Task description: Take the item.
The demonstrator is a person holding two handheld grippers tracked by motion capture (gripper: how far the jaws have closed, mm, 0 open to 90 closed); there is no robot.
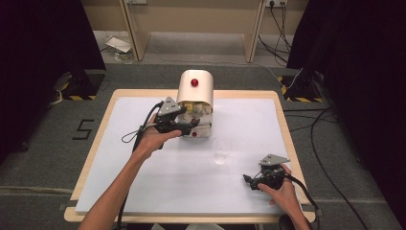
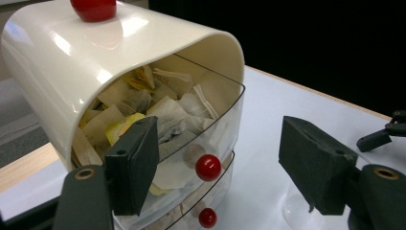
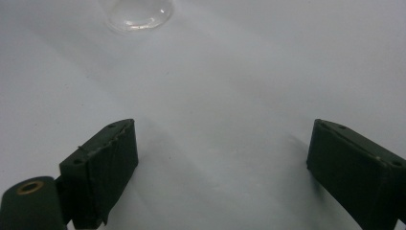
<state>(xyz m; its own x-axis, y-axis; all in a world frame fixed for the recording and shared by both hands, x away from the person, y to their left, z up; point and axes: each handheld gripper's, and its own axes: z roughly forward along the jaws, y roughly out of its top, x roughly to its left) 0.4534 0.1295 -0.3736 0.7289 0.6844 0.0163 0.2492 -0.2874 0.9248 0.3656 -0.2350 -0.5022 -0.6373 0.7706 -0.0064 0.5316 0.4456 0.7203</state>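
Two jaws of left gripper [image 2: 218,167] standing apart, flanking upper drawer's red knob [image 2: 208,167] dead ahead | tea-bag organizer [image 1: 195,103] sitting mid-counter | right gripper [image 1: 265,180] idling, jaws apart, farther off

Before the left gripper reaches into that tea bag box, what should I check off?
1. Left gripper jaws open: ok, spread wide.
2. Cream plastic box with the roll-up lid open: ok, lid raised, paper tea bags exposed.
3. Jaws lined up with the tea bags: ok, they frame the clear drawer's red round knob.
4. Left jaws holding nothing: ok.
5. Clear drinking glass upright on the white table: ok.
6. Right gripper out of the way: ok, open, resting apart.
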